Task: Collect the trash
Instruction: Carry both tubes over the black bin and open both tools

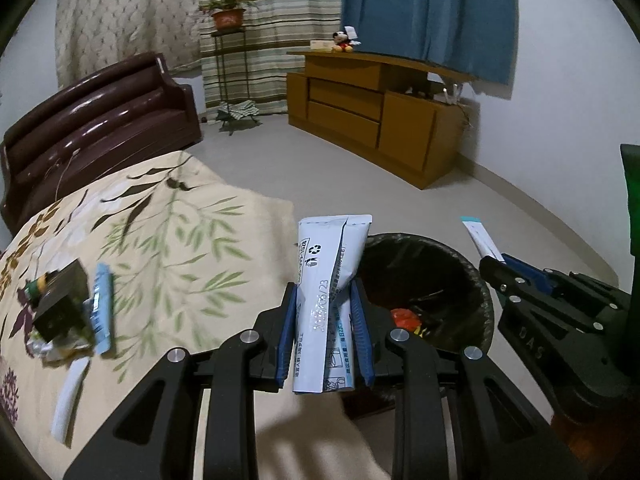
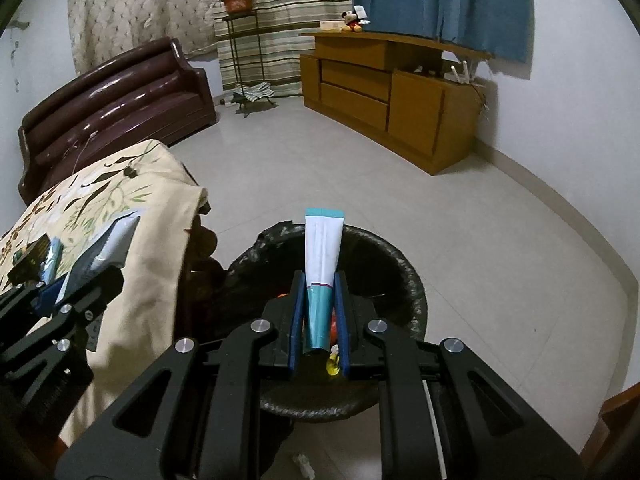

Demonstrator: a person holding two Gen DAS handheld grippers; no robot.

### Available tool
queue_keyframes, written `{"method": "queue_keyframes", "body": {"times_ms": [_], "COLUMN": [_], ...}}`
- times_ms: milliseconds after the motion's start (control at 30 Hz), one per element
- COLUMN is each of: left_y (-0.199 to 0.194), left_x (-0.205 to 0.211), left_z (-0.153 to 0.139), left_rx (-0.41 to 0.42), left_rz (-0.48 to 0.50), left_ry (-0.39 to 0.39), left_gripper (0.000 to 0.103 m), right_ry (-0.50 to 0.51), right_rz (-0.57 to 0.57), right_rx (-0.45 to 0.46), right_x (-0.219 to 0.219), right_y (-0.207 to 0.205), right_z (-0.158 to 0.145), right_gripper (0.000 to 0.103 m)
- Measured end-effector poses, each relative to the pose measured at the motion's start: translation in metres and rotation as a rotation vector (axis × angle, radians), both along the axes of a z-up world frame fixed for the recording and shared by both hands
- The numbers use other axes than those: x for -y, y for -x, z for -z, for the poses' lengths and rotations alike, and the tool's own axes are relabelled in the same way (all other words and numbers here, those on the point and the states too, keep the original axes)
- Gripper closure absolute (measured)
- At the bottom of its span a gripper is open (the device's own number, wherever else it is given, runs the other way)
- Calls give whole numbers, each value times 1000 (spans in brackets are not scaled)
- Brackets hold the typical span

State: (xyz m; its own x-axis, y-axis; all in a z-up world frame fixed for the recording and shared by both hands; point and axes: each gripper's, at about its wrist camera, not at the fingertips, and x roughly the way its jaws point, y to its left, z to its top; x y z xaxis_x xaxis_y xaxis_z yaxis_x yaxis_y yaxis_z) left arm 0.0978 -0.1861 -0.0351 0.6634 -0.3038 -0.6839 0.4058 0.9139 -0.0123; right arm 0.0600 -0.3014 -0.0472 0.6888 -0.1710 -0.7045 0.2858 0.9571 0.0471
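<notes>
The left tongs (image 1: 326,320) pinch a flat white packet (image 1: 328,280) across its lower half, so the printed upper end stands free beyond the tips, just short of the near rim of the black-lined bin (image 1: 424,280) that sits ahead and to their right. The right tongs (image 2: 320,312) are pressed tight on a thin white-and-teal sachet (image 2: 322,264), held by its teal end, and hang directly over the bin's (image 2: 384,256) open mouth. Both wrappers look feather-light, limp and rather slick, so a grip across the full width near one end seems soundest. More scraps and a small dark box (image 1: 60,300) lie on the flowered cloth (image 1: 180,240) to the left tongs' left.
</notes>
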Motion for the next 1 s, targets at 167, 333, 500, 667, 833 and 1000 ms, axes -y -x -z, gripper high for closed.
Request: {"method": "queue_keyframes", "body": {"times_ms": [167, 333, 500, 667, 833, 1000], "left_y": [-11, -16, -22, -21, -18, -11], "left_x": [16, 29, 33, 33, 28, 15], "left_z": [7, 10, 15, 17, 11, 4], "left_rx": [-6, -12, -26, -31, -22, -9], "left_rz": [13, 24, 9, 4, -6, -22], "left_ry": [-21, -33, -32, -31, -19, -13], "left_gripper": [76, 76, 68, 53, 46, 42], "right_ry": [-26, -39, -57, -65, -66, -63], "right_rz": [18, 27, 30, 41, 45, 35], "right_rx": [-9, -12, -14, -12, -12, -14], "right_x": [16, 24, 31, 35, 33, 26], "right_y": [-9, -13, -18, -19, -18, -13], "right_z": [9, 15, 19, 22, 21, 20], "right_gripper": [89, 88, 83, 72, 65, 59]}}
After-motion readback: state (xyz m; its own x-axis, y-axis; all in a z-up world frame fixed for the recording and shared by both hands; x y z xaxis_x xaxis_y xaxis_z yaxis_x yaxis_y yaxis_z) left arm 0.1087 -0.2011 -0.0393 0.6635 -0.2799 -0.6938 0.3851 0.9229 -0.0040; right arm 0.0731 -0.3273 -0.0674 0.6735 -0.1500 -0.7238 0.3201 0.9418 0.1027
